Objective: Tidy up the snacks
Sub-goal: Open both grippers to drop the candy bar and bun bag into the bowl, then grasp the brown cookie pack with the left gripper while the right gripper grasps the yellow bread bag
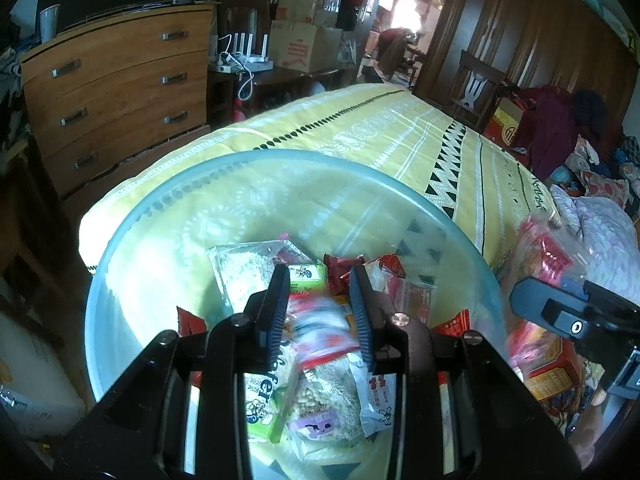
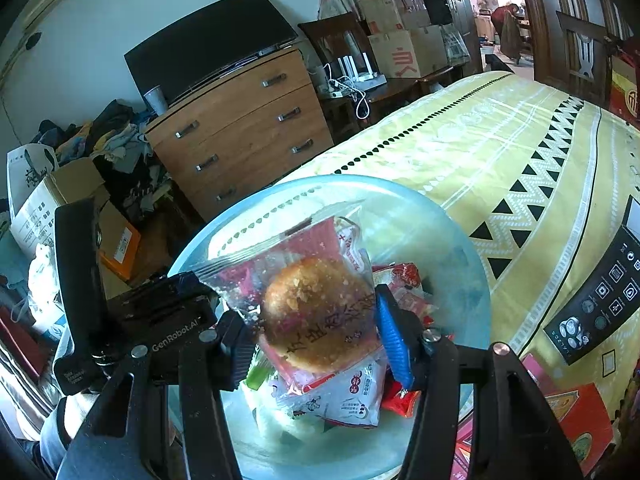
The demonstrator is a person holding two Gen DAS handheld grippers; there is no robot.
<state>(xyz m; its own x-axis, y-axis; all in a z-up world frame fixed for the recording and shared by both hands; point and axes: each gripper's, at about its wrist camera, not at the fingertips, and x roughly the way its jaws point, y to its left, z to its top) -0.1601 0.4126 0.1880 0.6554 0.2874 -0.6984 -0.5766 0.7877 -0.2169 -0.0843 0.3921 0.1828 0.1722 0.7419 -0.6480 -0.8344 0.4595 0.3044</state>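
Right gripper (image 2: 316, 320), fingers spread, pinching a clear-and-pink pastry packet (image 2: 316, 300) above the translucent blue bowl (image 2: 460, 264); the packet's long axis runs from lower right to upper left, its crimped seal pointing up-left, and red Chinese characters cross the round golden cake. Left gripper (image 1: 320, 300), fingers parted over the bowl's snack pile, with a blurred red-and-white wrapper (image 1: 320, 332) between them; whether they grip it cannot be told. A green packet (image 1: 268, 404) below reads "fer". The left gripper's body is marked "GenRobot.AI".
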